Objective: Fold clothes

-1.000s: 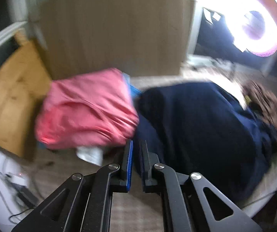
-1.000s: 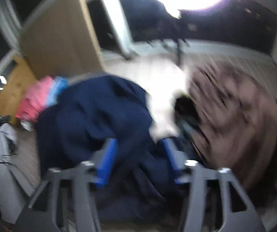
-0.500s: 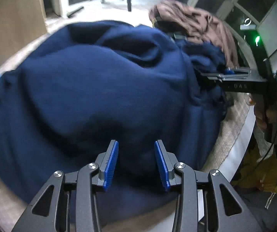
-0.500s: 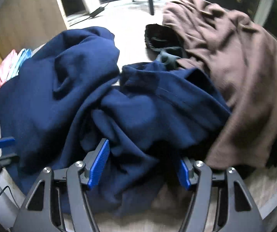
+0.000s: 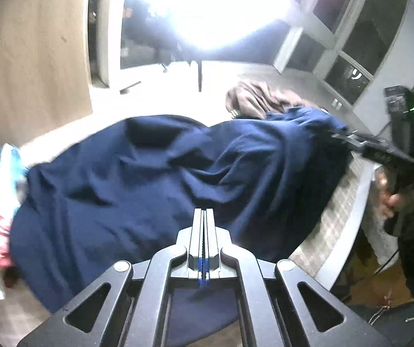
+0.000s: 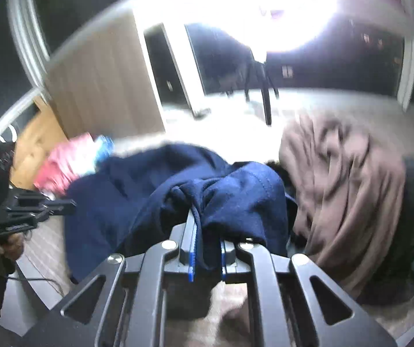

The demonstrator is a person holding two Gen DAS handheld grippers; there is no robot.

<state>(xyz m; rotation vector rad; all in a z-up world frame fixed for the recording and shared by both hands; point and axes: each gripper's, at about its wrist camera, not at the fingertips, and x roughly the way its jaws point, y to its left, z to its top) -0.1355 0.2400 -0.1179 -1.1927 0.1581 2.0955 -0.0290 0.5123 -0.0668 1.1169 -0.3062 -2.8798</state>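
Left hand-held gripper (image 5: 204,217) pressed together on navy garment (image 5: 137,179) edge; right hand-held gripper (image 6: 207,231) pinching bunched hem.

left wrist: close, faces rightward | right wrist: close, faces leftward | shared: navy garment (image 5: 155,173) (mid-table)

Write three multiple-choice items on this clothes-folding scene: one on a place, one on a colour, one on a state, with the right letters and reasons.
1. Where does the brown garment lie relative to the navy garment in the right wrist view?
A. to its right
B. under it
C. to its left

2. What colour is the folded pile at the far left?
A. green
B. pink
C. black

3. What state is the right hand-held gripper in?
A. wide open, empty
B. out of view
C. shut on navy fabric

Answers: 1 A, the brown heap sits on the right; 2 B, pink cloth shows by the wooden board; 3 C, navy cloth bunches between its fingers.
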